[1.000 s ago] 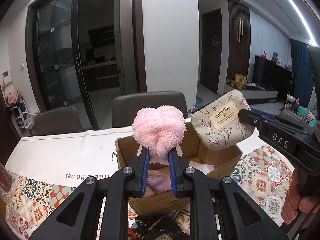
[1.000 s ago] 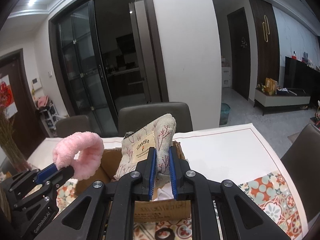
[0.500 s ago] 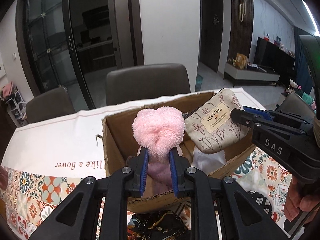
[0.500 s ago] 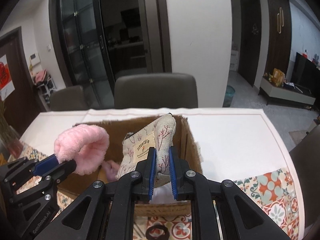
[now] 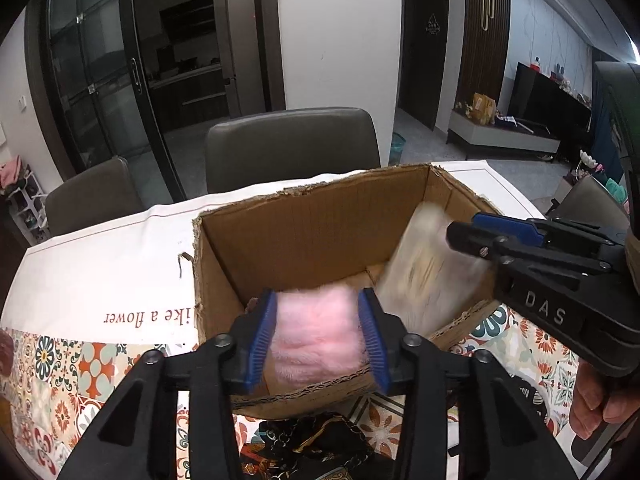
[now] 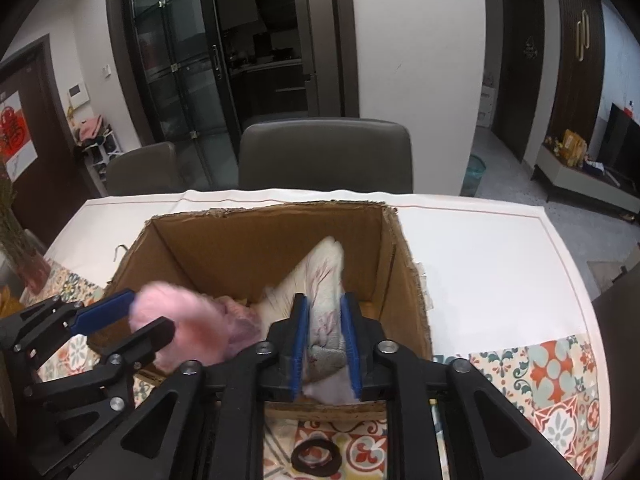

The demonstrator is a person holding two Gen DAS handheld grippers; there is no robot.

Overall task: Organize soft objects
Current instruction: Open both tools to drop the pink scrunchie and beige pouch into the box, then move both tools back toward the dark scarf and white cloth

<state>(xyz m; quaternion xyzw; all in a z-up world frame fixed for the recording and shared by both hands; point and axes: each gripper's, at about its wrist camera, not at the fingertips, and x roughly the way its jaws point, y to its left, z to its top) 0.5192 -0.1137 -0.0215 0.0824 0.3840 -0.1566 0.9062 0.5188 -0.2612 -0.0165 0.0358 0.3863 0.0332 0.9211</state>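
The pink plush piece [image 5: 316, 330] is judged light, squashy and forgiving; it can be pinched almost anywhere across its fluffy body, though the pile is likely to slip from a shallow hold. The printed fabric pouch [image 6: 320, 280] is judged just as light and limp, best taken by an edge or corner, where the cloth bunches firmly. Both are seen inside the open cardboard box [image 5: 320, 216] on the surface [image 6: 480, 248]. The left hand-held gripper [image 5: 318, 334] is spread fairly wide, its blue pads flanking the plush, which is blurred and seems no longer squeezed. The right hand-held gripper [image 6: 325, 344] is parted too, less widely, with the pouch lying between its pads; whether any pressure remains cannot be told. A dark ring [image 6: 316, 454] lies on the patterned cloth before the box.
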